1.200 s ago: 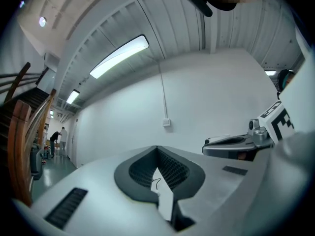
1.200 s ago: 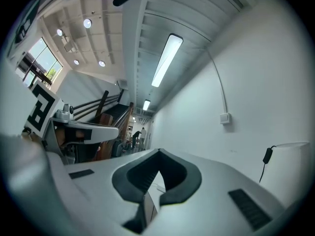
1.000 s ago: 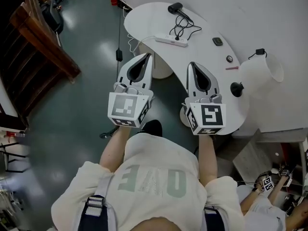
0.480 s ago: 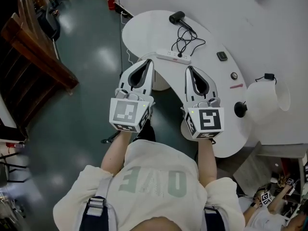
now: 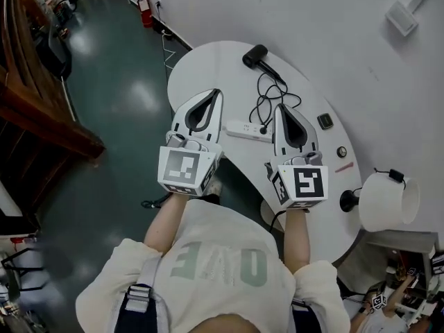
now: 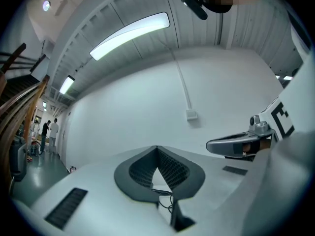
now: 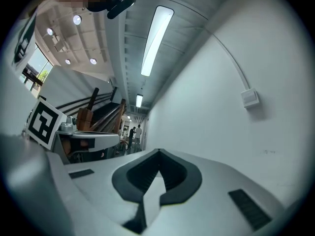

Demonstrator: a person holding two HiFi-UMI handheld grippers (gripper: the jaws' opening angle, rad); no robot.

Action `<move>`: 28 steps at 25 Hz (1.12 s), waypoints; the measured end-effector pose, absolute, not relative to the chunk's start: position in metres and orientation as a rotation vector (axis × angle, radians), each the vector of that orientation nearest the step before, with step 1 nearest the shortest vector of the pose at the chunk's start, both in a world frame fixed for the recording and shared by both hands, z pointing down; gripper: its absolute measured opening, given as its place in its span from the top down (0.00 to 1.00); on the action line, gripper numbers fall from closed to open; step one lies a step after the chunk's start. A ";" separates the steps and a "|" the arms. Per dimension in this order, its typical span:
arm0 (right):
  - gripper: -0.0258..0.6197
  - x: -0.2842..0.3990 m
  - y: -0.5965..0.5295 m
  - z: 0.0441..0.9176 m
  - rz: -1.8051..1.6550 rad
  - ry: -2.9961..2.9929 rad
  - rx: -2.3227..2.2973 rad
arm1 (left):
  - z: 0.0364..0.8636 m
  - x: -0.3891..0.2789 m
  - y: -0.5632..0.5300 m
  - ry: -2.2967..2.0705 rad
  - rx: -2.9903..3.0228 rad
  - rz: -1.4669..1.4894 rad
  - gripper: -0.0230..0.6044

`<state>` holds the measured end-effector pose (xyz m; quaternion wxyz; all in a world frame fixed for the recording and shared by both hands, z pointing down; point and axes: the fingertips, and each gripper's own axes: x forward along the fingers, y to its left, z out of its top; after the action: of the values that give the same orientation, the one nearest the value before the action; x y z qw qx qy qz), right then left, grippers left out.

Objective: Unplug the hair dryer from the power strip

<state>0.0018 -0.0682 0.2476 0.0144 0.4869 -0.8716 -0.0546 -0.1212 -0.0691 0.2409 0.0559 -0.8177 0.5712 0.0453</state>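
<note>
**Desk:** What have I got in the tongs right now?

**Me:** Nothing. My left gripper [image 5: 216, 94] and right gripper [image 5: 282, 107] are both fully closed, pads meeting and empty. I hold them side by side over the near part of the white table [image 5: 194, 64].

**Desk:** Where is the strip from them?

**Me:** The power strip [image 5: 243, 129] lies flat in the gap between the two. Its long axis runs left to right, with the right end a touch nearer. The black plug [image 5: 263, 130] sits at that right end, just left of my right gripper and a little nearer than its tips. So the right hand is the closer one. I judge it must open and draw back before it can take the plug.

**Desk:** And the dryer?

**Me:** The cord [image 5: 267, 96] loops away from the plug to the hair dryer [image 5: 255, 55], well beyond both tips. It lies flat with its long axis far-left to near-right and its thicker end pointing far-left.
</note>
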 end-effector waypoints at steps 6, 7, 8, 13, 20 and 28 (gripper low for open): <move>0.96 -0.005 -0.134 0.252 -0.138 -2.665 1.568 | 0.232 -0.122 -0.142 1.618 -2.533 0.161 0.95; 0.96 -0.003 -0.143 0.253 -0.124 -2.660 1.583 | 0.232 -0.120 -0.151 1.602 -2.546 0.176 0.95; 0.96 -0.002 -0.150 0.255 -0.103 -2.656 1.602 | 0.233 -0.118 -0.158 1.589 -2.562 0.179 0.95; 0.96 0.009 -0.170 0.266 -0.006 -2.650 1.642 | 0.252 -0.102 -0.181 1.548 -2.641 0.131 0.95; 0.96 0.015 -0.180 0.273 0.021 -2.710 1.561 | 0.269 -0.078 -0.188 1.495 -2.669 0.066 0.95; 0.95 0.022 -0.187 0.278 0.030 -2.710 1.546 | 0.299 -0.035 -0.182 1.070 -2.792 -0.214 0.87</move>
<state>0.0216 -0.1867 0.2782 0.0107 0.4955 -0.8685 0.0098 -0.0349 -0.1819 0.2986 0.0717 -0.9290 0.3561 -0.0712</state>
